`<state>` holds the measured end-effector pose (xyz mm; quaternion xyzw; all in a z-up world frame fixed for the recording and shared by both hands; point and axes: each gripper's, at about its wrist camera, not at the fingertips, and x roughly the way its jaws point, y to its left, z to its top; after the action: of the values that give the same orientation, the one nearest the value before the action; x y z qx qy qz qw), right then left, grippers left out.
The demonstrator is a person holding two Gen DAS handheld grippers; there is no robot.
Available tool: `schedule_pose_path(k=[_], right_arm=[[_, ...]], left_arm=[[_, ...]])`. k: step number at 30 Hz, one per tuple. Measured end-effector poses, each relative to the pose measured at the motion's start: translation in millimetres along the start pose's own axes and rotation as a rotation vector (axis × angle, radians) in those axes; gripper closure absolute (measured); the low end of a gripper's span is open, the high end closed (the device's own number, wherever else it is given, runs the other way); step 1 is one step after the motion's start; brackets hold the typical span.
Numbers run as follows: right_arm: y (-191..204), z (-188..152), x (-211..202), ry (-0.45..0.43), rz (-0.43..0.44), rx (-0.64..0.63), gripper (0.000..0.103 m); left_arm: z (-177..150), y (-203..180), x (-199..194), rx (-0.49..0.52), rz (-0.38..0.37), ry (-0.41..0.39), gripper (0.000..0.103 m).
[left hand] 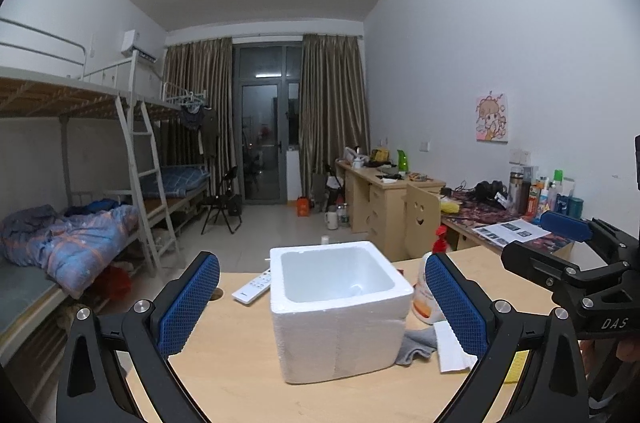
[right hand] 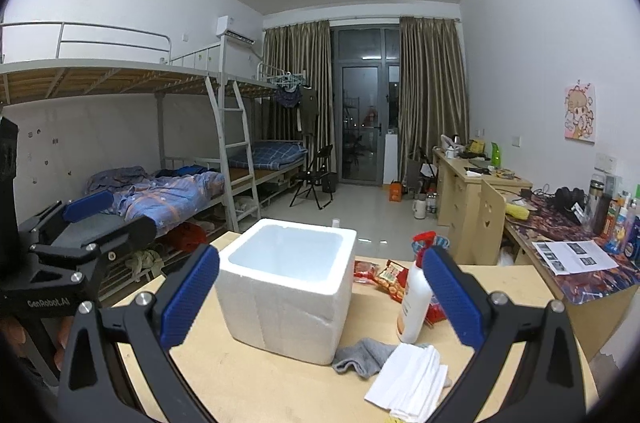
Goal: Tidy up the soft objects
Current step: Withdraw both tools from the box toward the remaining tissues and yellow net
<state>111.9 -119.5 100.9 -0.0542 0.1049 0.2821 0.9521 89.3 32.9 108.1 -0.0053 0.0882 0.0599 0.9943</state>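
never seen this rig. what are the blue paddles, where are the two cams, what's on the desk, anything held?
No robot: a person holds one two-finger claw per hand. The blue paddles are the claw's finger pads, and a fisheye camera on each claw looks forward between them. The left claw and right claw are both open and hold nothing. On the pale wooden desk stands an empty white foam box. Beside it lie a grey cloth, a folded white cloth, a white spray bottle with red trigger, red snack packets and a white remote.
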Motion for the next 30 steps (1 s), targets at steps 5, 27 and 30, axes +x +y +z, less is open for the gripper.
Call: schedule_pose_path(k=[5,27,30], right_arm=[[-4.0,-4.1,-22.6,-0.026,-0.016,0.003,0.000],[-8.1,-53.7,-87.2,-0.100,-0.123,0.022,0.000],[-10.0,-60.7,-88.4,-0.094,-0.151,0.023,0.000]], left_arm=[[1.7,-10.4,-16.6,0.010,-0.020,-0.010,0.000],[-37.7,-34.2,-79.0,-0.016,-0.103,-0.031,0.000],[-42.9,-37.4,-79.4,-0.020,-0.125,-0.038,0.000]])
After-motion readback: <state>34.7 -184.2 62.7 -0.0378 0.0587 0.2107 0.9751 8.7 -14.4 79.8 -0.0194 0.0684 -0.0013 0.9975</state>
